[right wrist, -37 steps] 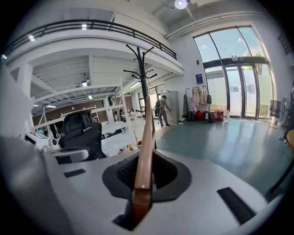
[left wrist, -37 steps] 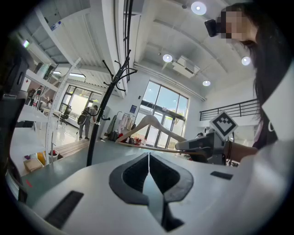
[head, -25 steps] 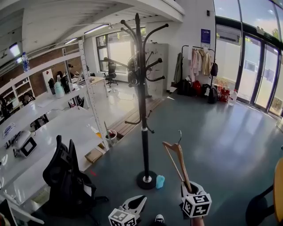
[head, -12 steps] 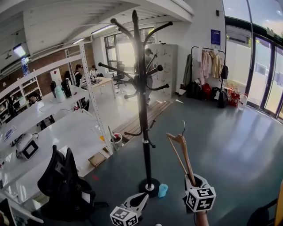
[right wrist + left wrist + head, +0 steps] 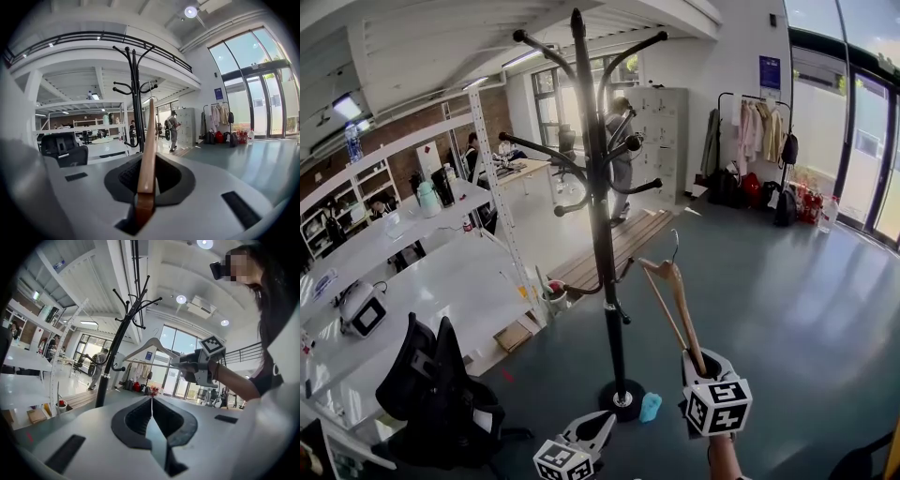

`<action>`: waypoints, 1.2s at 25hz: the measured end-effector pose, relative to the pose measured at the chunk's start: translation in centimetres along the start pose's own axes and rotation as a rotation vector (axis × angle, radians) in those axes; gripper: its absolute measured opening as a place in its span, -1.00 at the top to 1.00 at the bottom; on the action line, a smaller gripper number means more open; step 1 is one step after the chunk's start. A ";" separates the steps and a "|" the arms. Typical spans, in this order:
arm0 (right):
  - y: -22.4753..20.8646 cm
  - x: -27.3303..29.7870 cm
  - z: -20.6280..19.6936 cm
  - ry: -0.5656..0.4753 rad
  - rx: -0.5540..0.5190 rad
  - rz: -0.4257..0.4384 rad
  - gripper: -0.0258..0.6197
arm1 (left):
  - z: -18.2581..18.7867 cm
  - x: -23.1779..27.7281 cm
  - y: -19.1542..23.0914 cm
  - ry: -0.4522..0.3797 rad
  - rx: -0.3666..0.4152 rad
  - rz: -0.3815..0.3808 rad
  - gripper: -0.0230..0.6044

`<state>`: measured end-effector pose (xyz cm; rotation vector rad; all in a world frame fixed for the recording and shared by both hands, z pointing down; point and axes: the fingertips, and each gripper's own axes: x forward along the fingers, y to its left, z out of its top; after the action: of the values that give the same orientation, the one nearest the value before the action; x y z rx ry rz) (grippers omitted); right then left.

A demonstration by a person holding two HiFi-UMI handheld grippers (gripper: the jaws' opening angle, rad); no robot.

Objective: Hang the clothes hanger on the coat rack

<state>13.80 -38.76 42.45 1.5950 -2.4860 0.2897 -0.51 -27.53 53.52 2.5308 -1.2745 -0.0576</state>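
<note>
The black coat rack (image 5: 602, 234) stands on a round base in the middle of the head view, its curved hooks spreading near the top. A wooden clothes hanger (image 5: 673, 298) with a metal hook sticks up and forward from my right gripper (image 5: 700, 371), which is shut on one arm of it, to the right of the rack's pole. In the right gripper view the hanger (image 5: 149, 136) runs up from between the jaws, with the coat rack (image 5: 136, 89) just behind. My left gripper (image 5: 600, 424) is low and shut, holding nothing; its view shows the coat rack (image 5: 111, 359), the hanger (image 5: 149, 346) and my right gripper (image 5: 199, 363).
A black office chair (image 5: 441, 384) stands at the lower left beside white shelving (image 5: 403, 253). A small blue object (image 5: 651, 406) lies by the rack's base. A person (image 5: 622, 159) walks behind the rack. A clothes rail (image 5: 750, 131) and glass doors (image 5: 862, 159) are at the far right.
Both grippers have moved toward the coat rack, which now looms nearer and larger. The right gripper has risen a little with the hanger, whose hook is now closer to the pole.
</note>
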 end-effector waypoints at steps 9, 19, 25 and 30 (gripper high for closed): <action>0.4 3.8 4.3 -0.048 -0.039 -0.026 0.78 | 1.0 2.3 2.1 0.022 0.004 -0.048 0.91; 3.2 9.0 7.5 -0.072 -0.058 -0.040 0.78 | 4.1 3.5 7.4 0.014 0.015 -0.083 0.91; 5.0 12.8 7.7 -0.042 -0.060 -0.039 0.78 | 4.9 3.6 9.6 0.021 0.020 -0.114 0.91; 5.2 14.4 6.7 -0.001 -0.039 -0.062 0.78 | 4.9 3.4 10.7 0.030 0.015 -0.133 0.91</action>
<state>2.86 -50.99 39.24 1.6537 -2.4225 0.2301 -7.63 -37.42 52.31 2.6158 -1.0988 -0.0396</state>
